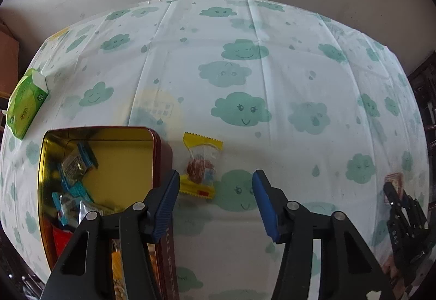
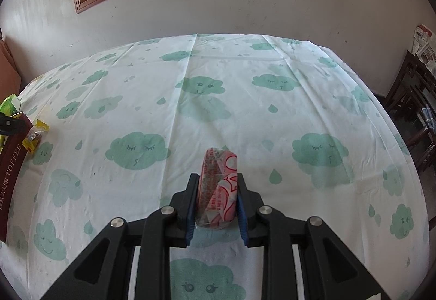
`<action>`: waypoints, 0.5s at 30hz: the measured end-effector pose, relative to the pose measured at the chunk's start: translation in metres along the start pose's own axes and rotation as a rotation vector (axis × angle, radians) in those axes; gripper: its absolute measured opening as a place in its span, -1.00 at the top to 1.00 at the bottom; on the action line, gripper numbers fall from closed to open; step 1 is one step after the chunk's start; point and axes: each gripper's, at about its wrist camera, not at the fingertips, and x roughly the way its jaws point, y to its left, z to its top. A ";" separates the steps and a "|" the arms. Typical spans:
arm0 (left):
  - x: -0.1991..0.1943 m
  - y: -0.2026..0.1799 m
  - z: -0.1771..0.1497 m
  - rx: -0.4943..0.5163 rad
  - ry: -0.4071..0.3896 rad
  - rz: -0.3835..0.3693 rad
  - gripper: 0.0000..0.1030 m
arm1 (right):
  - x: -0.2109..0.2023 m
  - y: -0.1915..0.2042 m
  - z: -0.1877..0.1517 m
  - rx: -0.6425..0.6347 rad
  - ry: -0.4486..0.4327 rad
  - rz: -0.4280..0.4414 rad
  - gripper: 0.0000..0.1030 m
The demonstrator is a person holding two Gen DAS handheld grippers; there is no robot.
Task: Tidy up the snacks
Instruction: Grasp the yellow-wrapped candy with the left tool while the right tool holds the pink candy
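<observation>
- Both grippers sit low over the cloud-print tablecloth (image 2: 245, 114): the right gripper (image 2: 216, 197) is clamped on a pink-and-red wrapped snack (image 2: 218, 188), pads pressing its two sides, while the left gripper (image 1: 215, 202) stands part-way apart with nothing between its blue pads (image 1: 166, 207).
- In the left wrist view a yellow-edged clear snack packet (image 1: 201, 166) lies flat on the cloth at 12 o'clock from the left fingertips, just beyond them and untouched.
- Just beside that packet, at its 9 o'clock, is the open toffee tin (image 1: 160, 152), gold inside, already holding several blue, silver and red wrapped snacks.
- Judged from this, the step in hand is gathering loose snacks into the tin: one is gripped on the right, one awaits the left.
- The next move likely calls for lowering the left jaws around the packet, closing on its crinkly film, then carrying it over the tin's rim; the thin wrapper may slip.
- A green tissue pack (image 1: 26, 102) rests at 10 o'clock of the tin, well apart.
</observation>
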 end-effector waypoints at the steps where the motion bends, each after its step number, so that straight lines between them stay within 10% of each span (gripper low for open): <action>1: 0.005 0.000 0.002 0.001 0.008 0.002 0.10 | 0.000 0.000 0.000 0.001 0.000 0.001 0.50; 15: 0.039 0.004 0.009 -0.014 0.054 0.039 0.42 | 0.000 0.000 0.000 0.004 0.000 0.003 0.50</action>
